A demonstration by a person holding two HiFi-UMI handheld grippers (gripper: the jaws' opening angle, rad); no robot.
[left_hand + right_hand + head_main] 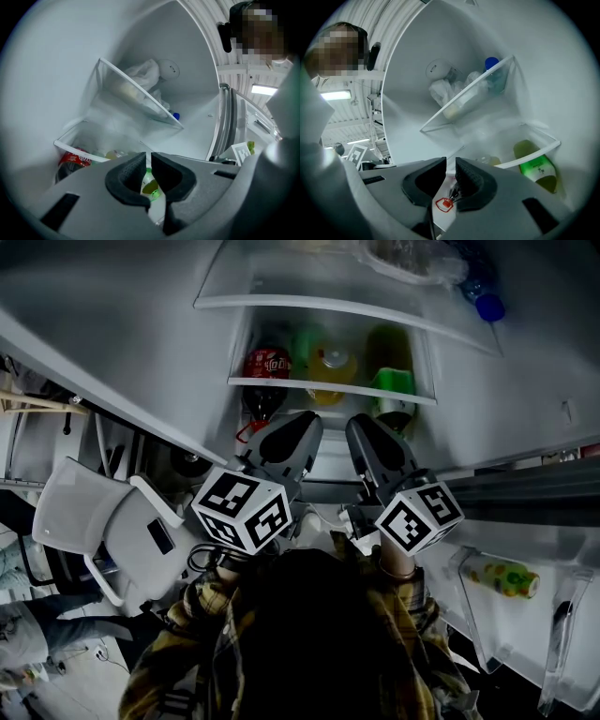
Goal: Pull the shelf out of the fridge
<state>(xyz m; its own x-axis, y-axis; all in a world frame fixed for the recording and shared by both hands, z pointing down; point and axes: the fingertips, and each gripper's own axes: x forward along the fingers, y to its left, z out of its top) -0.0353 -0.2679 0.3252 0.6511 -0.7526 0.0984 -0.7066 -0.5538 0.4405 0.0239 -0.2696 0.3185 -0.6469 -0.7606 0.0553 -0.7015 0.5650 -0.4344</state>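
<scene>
The fridge stands open in front of me. Its lower glass shelf [328,390] [75,150] [534,154] carries a red cola bottle [267,365], a yellow bottle [335,367] and a green bottle [394,382] [536,168]. An upper glass shelf [309,304] [140,96] [464,101] holds a plastic bag. Both grippers point into the fridge just below the lower shelf, side by side. My left gripper [305,423] [148,159] shows a narrow gap with nothing pinched. My right gripper [361,426] [451,164] is also slightly open; a thin white edge runs ahead of its jaws.
A blue-capped bottle [487,306] [491,63] lies on the upper shelf. The open door at right holds a yellow-green bottle [502,577] in its rack. A white chair [112,521] stands at left. The fridge's side walls close in on both grippers.
</scene>
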